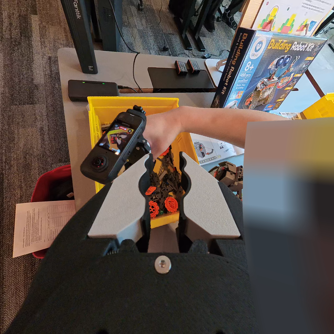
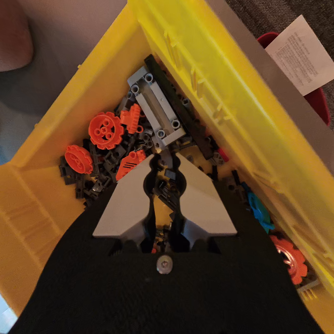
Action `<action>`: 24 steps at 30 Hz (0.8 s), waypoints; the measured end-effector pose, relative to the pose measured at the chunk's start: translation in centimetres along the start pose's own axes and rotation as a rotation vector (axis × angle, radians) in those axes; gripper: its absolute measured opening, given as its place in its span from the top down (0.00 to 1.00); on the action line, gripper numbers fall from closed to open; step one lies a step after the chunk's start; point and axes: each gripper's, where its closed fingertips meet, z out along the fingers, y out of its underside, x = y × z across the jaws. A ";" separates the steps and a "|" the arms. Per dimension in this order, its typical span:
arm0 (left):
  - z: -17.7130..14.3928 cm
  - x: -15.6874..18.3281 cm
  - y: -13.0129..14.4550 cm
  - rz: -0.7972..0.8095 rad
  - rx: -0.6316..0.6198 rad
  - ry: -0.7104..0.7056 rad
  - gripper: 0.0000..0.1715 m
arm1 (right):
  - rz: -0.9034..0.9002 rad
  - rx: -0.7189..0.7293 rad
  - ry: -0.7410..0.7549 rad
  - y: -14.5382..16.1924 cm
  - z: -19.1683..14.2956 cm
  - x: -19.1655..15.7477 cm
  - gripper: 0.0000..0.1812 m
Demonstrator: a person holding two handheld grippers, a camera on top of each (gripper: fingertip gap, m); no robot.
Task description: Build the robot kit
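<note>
A yellow bin [image 1: 132, 103] on a grey table holds several dark, grey and orange building parts, among them orange wheels [image 1: 170, 204]. My left gripper [image 1: 165, 157] hangs open and empty above the bin's near end. A hand [image 1: 162, 133] reaches into the bin with the right gripper, whose camera [image 1: 112, 144] shows; its fingers are hidden there. In the right wrist view my right gripper [image 2: 165, 158] is down inside the bin [image 2: 216, 90], its jaws nearly together around a small grey piece [image 2: 166, 160]. A light grey frame [image 2: 157, 106] and orange wheels [image 2: 105, 130] lie just beyond.
A printed kit box [image 1: 267, 72] stands at the back right. A partly built model [image 1: 227, 173] and an open booklet [image 1: 215, 148] lie right of the bin. A black charger [image 1: 92, 89] sits behind it. A red bin [image 1: 52, 182] with a paper sheet [image 1: 39, 227] stands on the floor at the left. There is about 25 cm between the tips of the two grippers. From either gripper's tips it is about 20 cm to the partly built model [image 1: 227, 173].
</note>
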 end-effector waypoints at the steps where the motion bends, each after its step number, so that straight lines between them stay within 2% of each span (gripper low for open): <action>1: 0.0 0.0 0.0 0.001 -0.001 -0.001 0.84 | 0.003 0.014 -0.009 -0.2 -0.4 -0.2 0.96; 5: -0.1 0.1 0.0 0.003 0.004 0.001 0.84 | 0.089 0.047 -0.046 0.0 -2.2 -1.1 0.96; 12: -0.4 -0.2 -0.1 -0.007 0.018 0.012 0.84 | 0.300 0.143 -0.174 1.3 -6.6 -5.0 0.96; 24: 0.2 1.5 -0.1 0.044 0.001 0.086 0.84 | 0.546 0.342 -0.278 2.9 -14.9 -15.0 0.97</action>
